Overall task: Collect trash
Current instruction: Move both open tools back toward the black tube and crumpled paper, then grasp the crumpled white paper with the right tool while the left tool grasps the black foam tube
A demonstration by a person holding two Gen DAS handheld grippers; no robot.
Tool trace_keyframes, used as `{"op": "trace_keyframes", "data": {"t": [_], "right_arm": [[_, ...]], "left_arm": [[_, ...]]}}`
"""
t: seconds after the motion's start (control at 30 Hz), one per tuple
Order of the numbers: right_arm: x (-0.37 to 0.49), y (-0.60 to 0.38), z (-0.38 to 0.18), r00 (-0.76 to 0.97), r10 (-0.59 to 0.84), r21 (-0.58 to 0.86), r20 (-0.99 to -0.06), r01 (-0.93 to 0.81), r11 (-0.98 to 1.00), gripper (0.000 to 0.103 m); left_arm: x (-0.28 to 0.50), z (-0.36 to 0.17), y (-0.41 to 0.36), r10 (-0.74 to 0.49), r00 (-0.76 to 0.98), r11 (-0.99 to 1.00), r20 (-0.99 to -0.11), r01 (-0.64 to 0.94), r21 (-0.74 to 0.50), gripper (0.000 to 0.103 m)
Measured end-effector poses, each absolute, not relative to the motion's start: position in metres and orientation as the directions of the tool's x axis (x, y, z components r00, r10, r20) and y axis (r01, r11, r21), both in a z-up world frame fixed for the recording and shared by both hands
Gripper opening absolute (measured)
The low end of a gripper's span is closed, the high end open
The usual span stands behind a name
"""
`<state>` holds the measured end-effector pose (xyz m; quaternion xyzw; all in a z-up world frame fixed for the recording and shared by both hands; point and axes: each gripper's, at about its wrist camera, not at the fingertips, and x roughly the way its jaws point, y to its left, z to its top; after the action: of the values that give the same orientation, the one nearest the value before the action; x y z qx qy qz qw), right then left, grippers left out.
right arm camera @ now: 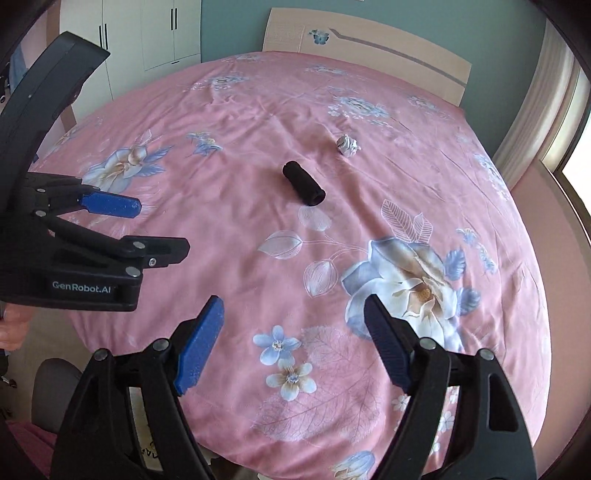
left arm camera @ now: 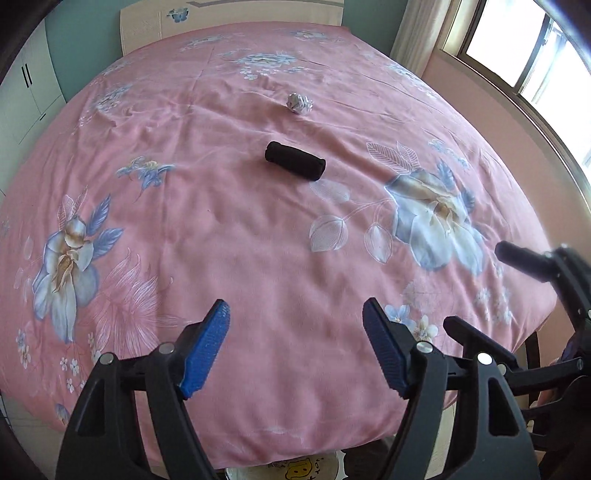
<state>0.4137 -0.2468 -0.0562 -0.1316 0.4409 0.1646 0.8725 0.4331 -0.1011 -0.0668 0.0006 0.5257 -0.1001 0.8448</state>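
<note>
- Pink cotton with blue and white flowers covers the bed (left arm camera: 229, 229) that fills your view, its pale headboard (right arm camera: 369, 44) against the far wall.
- White wardrobe doors (right arm camera: 159, 33) stand left of the headboard, and a bright window (left arm camera: 524, 48) sits on the right.
- Your left tongs (left arm camera: 295, 343) hang above the near end of the bed, jaws wide, nothing between them.
- Your right tongs (right arm camera: 293, 339) hang just beside them, jaws equally wide and empty.
- A black rolled cloth (left arm camera: 294, 161) lies near the middle of the bed, well apart from both tongs.
- The crumpled silver-white trash ball (left arm camera: 299, 103) rests near the roll, on its headboard side, not touching it.
</note>
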Motion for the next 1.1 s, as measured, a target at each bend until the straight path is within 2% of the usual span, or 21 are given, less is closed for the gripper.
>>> {"op": "trace_keyframes", "data": {"t": [0.17,0.37,0.8,0.97,1.1], "right_arm": [[0.494,-0.253,-0.087,0.517,0.194,-0.042,-0.834,-0.409,0.912,0.077],[0.569,-0.268,-0.088,0.468,0.173,-0.023,-0.866,-0.384,0.923,0.077],[0.731,-0.263,-0.067,0.368,0.246,0.072,-0.897,-0.426,0.902,0.078],[0.793,-0.245,-0.083,0.324,0.252,0.097,-0.912,-0.426,0.899,0.077],[0.833,-0.237,-0.112,0.263,0.245,0.127,-0.933,-0.397,0.909,0.077]], "left_arm": [[0.502,-0.086,-0.109,-0.153,0.410,0.980,-0.899,0.181,-0.084,0.077],[0.560,-0.090,-0.118,-0.150,0.357,0.984,-0.922,0.143,-0.105,0.077],[0.634,-0.097,-0.124,-0.123,0.243,0.963,-0.962,-0.205,-0.175,0.077],[0.656,-0.123,-0.124,-0.116,0.194,0.903,-0.974,-0.388,-0.185,0.077],[0.668,-0.148,-0.123,-0.078,0.158,0.867,-0.984,-0.477,-0.145,0.077]]}}
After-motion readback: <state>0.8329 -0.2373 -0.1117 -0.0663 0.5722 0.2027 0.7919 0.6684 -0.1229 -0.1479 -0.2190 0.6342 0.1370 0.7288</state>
